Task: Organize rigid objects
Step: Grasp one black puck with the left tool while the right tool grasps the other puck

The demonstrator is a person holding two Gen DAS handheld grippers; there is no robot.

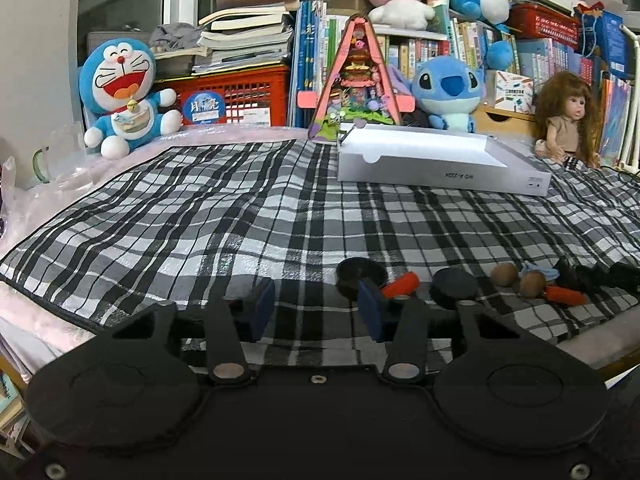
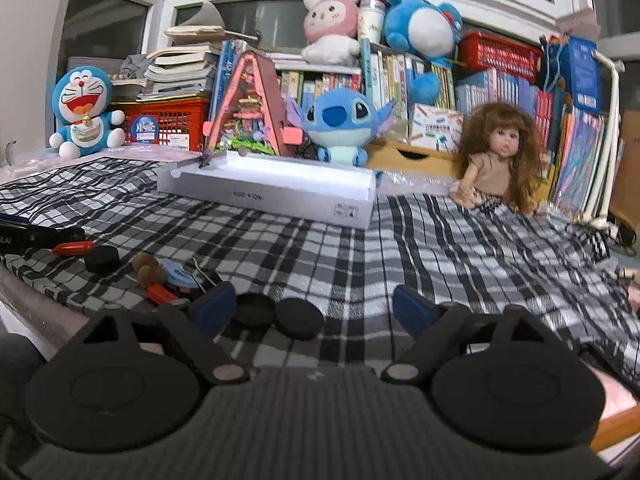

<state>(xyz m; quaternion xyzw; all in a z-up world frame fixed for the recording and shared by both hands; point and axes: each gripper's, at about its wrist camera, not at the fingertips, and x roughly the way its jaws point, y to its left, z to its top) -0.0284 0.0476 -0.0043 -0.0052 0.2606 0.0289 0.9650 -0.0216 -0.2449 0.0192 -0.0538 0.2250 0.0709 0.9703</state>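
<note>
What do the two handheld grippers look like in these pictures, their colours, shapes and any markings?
Both are matte black plastic. The left gripper and right gripper each have two angled black fingers tipped with dark blue pads, silver pivot screws and two round black discs on the body. The right one's body between the discs is ribbed, the left one's smooth. No cables, sleeves or lettering show on them.

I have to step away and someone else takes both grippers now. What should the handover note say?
Left gripper: open, nothing between its pads, just left of a black disc.
Right gripper: open, empty, two black discs on the cloth between its fingers.
Things: discs, orange pieces and brown nuts lie scattered along the near edge of the plaid cloth. The white tray box sits farther back.
Done: nothing visibly in the box.
Left: gather the loose pieces, probably into the box.
</note>
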